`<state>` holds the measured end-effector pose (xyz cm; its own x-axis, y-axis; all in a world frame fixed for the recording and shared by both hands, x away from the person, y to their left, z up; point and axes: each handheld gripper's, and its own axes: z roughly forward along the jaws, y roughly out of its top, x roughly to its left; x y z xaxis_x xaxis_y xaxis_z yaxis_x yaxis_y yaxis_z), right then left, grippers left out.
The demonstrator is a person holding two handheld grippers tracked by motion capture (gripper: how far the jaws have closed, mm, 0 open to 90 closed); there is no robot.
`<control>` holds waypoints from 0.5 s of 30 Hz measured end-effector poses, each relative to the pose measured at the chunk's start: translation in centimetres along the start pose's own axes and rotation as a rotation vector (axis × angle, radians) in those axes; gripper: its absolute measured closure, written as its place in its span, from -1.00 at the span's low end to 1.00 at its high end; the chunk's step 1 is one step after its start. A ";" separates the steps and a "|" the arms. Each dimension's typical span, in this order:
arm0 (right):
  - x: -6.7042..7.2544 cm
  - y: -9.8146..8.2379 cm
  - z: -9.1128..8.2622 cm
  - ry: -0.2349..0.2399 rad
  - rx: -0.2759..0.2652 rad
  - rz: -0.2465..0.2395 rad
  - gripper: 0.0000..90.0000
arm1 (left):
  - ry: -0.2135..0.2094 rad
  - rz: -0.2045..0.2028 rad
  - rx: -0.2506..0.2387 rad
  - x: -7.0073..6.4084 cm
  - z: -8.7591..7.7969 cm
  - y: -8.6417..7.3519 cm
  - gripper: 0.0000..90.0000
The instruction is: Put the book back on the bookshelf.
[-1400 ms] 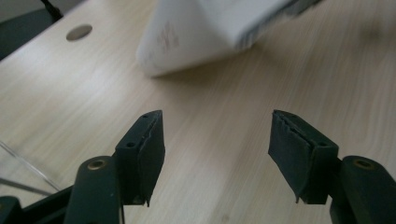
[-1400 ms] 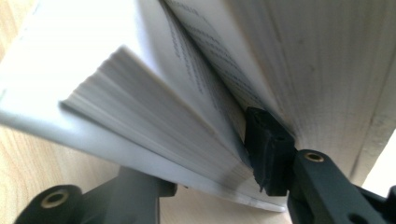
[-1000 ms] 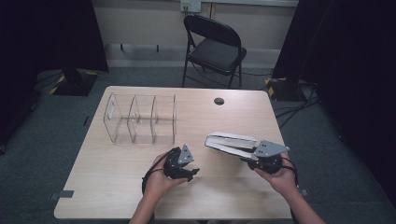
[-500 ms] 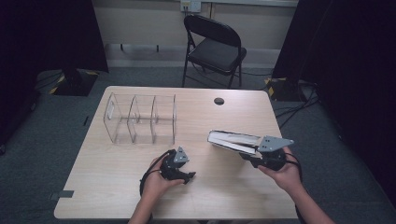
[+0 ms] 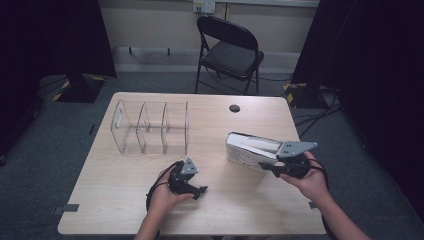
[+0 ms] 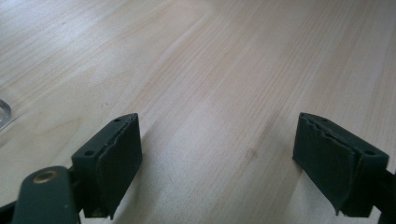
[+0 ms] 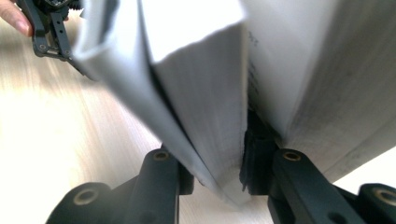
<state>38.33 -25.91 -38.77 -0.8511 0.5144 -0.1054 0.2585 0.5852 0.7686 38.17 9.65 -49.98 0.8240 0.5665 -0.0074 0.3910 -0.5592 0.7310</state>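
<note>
Right hand-held gripper (image 5: pixel 270 167) pinching a white book (image 5: pixel 250 150) above the counter (image 5: pixel 240 210), left hand-held gripper (image 5: pixel 200 190) spread wide and empty.

Taking the clear organiser (image 5: pixel 150 127) as landmark: the book sits well off to its right and slightly nearer the person, clamped at one end between the right black jaws. Its long axis runs roughly level, pointing from the jaws back toward the organiser. In the right gripper view the book (image 7: pixel 205 93) is a thick block of pale, matte pages with its covers splaying loose either side. The organiser is glossy transparent plastic, a boxy rack of upright dividers. The left hand-held gripper (image 6: pixel 217 163) lies low over the counter (image 6: pixel 210 70) just in front of the organiser, its ribbed dark pads (image 6: pixel 119 158) far apart over smooth pale woodgrain laminate. A black metal folding chair (image 5: pixel 227 47) stands beyond the organiser.
</note>
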 end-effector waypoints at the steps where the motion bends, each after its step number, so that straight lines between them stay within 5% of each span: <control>1: -0.1 0.1 -0.1 0.006 0.007 0.008 0.61 | 0.000 0.000 -0.006 0.0 0.0 -0.1 -0.68; 15: -0.9 0.3 -0.8 0.045 0.025 0.044 0.70 | -0.013 0.015 0.007 0.1 0.1 0.0 -0.80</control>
<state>38.80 -26.70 -37.93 -0.8583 0.5113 -0.0430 0.3068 0.5786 0.7557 38.29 9.67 -50.09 0.8351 0.5501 -0.0053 0.3812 -0.5717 0.7265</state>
